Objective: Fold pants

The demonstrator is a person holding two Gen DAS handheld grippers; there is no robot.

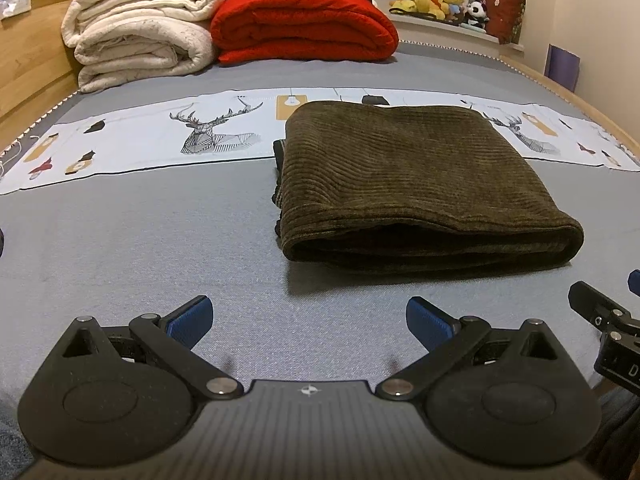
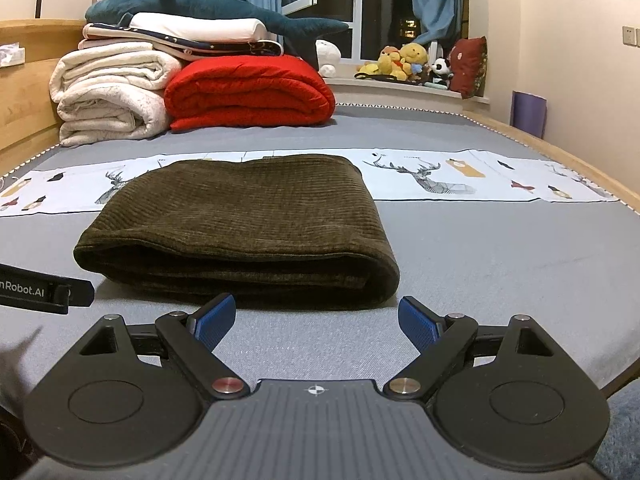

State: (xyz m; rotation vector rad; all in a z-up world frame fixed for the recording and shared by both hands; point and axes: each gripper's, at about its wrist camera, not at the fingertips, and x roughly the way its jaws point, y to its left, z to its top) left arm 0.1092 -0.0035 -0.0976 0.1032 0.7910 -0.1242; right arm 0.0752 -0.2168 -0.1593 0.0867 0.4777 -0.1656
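Observation:
Dark olive corduroy pants (image 1: 416,184) lie folded into a compact thick rectangle on the grey bed (image 1: 140,240); they also show in the right wrist view (image 2: 244,224). My left gripper (image 1: 310,322) is open and empty, low over the bed, in front and to the left of the pants' near fold. My right gripper (image 2: 316,322) is open and empty, just short of the near fold, toward its right end. The right gripper's edge shows in the left wrist view (image 1: 604,320), and the left gripper's side shows in the right wrist view (image 2: 44,290).
A white printed cloth strip (image 1: 140,140) with deer drawings runs across the bed under the pants' far end. Folded white (image 1: 140,36) and red (image 1: 304,24) blankets stack at the back. A wooden bed frame (image 2: 560,148) borders the right. Plush toys (image 2: 404,62) sit on the windowsill.

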